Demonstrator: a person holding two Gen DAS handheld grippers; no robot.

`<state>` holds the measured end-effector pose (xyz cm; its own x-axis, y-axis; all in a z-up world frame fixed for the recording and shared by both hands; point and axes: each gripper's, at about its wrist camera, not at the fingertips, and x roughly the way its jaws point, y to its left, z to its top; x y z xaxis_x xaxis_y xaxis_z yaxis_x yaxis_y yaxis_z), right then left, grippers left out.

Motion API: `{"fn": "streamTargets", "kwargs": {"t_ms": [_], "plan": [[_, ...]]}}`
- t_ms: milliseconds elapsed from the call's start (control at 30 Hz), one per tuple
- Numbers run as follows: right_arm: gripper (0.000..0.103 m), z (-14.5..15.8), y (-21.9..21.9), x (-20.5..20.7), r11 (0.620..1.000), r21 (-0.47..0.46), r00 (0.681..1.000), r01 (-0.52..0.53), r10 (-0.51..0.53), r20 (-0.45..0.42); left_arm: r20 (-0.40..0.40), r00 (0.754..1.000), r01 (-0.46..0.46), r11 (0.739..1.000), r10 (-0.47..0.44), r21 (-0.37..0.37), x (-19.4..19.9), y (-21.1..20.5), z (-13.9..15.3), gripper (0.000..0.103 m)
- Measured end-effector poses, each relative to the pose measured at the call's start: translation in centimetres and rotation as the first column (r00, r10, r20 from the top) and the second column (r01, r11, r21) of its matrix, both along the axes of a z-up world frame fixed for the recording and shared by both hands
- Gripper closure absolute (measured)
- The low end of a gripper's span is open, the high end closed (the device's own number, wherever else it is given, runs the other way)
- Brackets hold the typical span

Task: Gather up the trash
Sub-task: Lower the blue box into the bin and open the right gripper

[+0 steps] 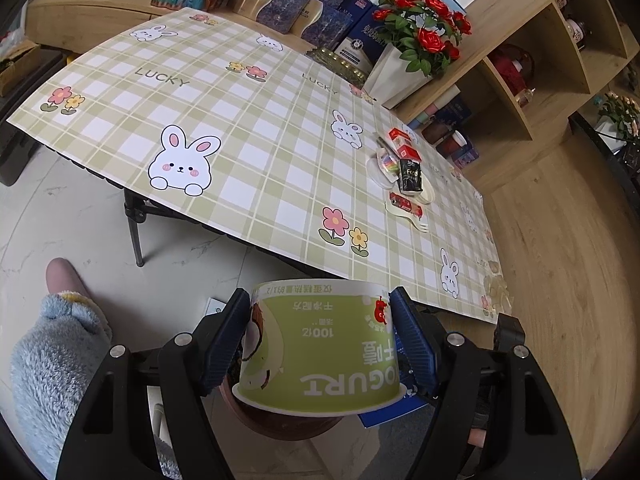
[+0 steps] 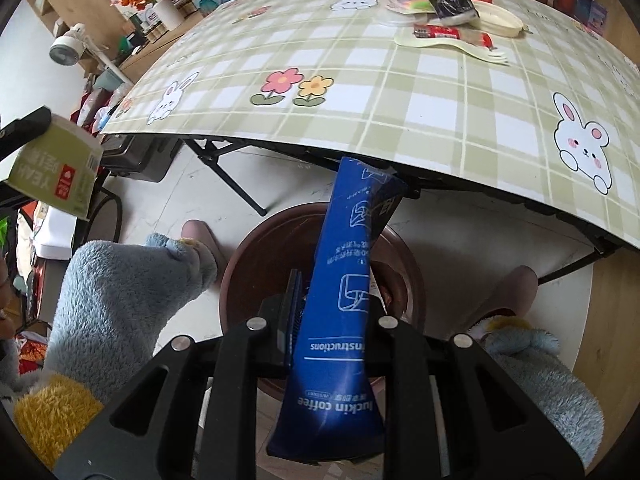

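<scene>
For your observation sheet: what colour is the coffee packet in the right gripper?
Dark blue with white print; the coffee packet shows best in the right wrist view.

My bench (image 1: 224,92), draped in a green plaid cloth printed with rabbits, flowers and the word LUCKY, stands on black folding legs (image 1: 138,240) over pale marble-look floor tiles (image 1: 60,216). Behind it, a light wood shelving unit (image 1: 532,92) with open cubbies carries a white pot of red roses (image 1: 420,40) and stacked boxes, in soft daylight.

Both wrist views look steeply down, close over the brown bin (image 2: 240,264); both share the bench (image 1: 240,120).
</scene>
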<state>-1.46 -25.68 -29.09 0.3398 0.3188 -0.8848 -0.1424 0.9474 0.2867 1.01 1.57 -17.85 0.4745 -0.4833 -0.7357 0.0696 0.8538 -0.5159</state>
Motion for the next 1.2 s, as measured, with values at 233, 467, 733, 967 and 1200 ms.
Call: {"fn": "streamTargets", "kwargs": {"t_ms": [233,467,733,967,1200], "plan": [[0.076,-0.5,-0.8,0.4,0.998,0.030,0.998,0.055,-0.055,-0.018,-0.020,1.000,0.006,1.000,-0.006,0.007,0.4,-0.2,-0.6,0.033],[0.071,0.6,-1.6,0.4,0.997,0.021,0.997,0.071,-0.072,0.008,-0.027,1.000,0.009,1.000,-0.008,0.014,0.6,-0.5,-1.0,0.033],[0.034,3.9,-3.3,-0.6,0.989,0.055,0.984,0.135,-0.140,0.108,-0.047,0.999,0.026,0.999,-0.024,0.034,0.6,-1.1,-1.7,0.033],[0.006,6.3,-4.3,-0.9,0.984,0.052,0.966,0.172,-0.179,0.186,-0.064,0.997,0.051,0.997,-0.048,0.054,0.7,-2.2,-2.4,0.032],[0.006,6.8,-4.7,-0.8,0.985,0.037,0.964,0.167,-0.170,0.203,-0.073,0.995,0.075,0.994,-0.069,0.082,0.8,-3.4,-2.8,0.032]]}}
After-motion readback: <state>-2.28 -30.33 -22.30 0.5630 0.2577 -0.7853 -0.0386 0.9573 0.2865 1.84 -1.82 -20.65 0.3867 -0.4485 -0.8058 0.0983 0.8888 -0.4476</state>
